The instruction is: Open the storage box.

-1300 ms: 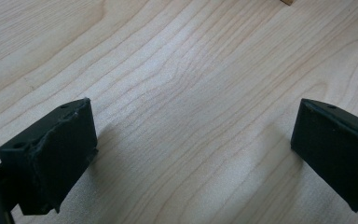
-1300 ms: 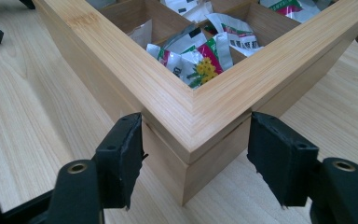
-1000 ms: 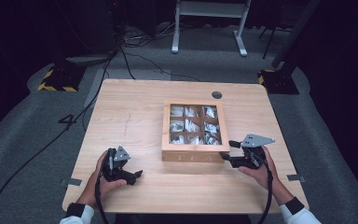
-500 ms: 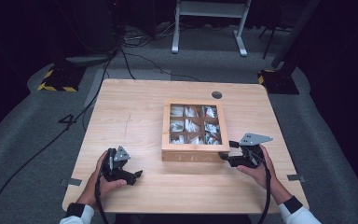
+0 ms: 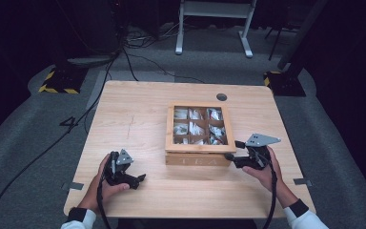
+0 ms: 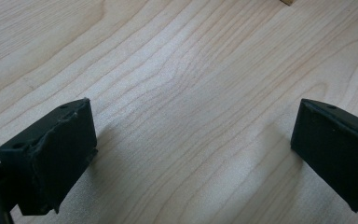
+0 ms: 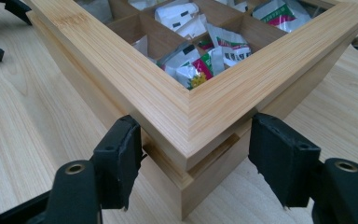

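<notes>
Right gripper (image 7: 193, 158), jaws wide, straddles the closed tea box's (image 7: 205, 112) near corner, not clamping; lid unopened. Left gripper (image 6: 191, 154) gapes empty.

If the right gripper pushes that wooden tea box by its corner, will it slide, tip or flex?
The wooden tea box looks rigid, so it probably won't flex. Low and wide on the smooth table, it should slide rather than tip. Pushed at its corner by the right gripper, it may swivel. Its lid might shift separately.
</notes>
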`<state>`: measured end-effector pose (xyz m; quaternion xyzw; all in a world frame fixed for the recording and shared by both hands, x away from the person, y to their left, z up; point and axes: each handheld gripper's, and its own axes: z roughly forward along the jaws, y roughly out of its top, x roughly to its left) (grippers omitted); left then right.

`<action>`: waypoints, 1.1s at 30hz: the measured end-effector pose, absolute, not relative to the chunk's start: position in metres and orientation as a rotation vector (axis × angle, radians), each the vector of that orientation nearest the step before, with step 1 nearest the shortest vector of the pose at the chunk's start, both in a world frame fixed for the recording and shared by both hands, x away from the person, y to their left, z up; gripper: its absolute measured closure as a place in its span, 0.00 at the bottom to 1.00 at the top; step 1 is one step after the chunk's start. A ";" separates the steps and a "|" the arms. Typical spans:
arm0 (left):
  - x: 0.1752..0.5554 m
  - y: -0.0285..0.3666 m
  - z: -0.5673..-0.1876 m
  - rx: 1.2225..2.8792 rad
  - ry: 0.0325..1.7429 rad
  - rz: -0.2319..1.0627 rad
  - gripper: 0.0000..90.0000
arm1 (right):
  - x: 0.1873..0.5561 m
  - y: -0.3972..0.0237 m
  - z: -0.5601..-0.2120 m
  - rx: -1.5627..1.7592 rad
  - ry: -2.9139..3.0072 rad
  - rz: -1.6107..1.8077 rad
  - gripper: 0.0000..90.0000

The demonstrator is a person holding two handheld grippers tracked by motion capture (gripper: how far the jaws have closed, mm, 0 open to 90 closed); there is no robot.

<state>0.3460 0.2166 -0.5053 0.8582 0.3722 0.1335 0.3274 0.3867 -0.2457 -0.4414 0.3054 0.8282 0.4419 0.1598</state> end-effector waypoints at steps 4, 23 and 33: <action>0.346 0.216 -0.505 2.245 0.978 0.345 0.00 | 0.387 -0.246 -0.439 0.880 2.352 1.281 0.38; 0.346 0.217 -0.505 2.250 0.974 0.354 0.00 | 0.392 -0.246 -0.412 0.842 2.255 1.323 0.36; 0.346 0.217 -0.505 2.246 0.978 0.352 0.00 | 0.397 -0.246 -0.402 0.846 2.214 1.364 0.36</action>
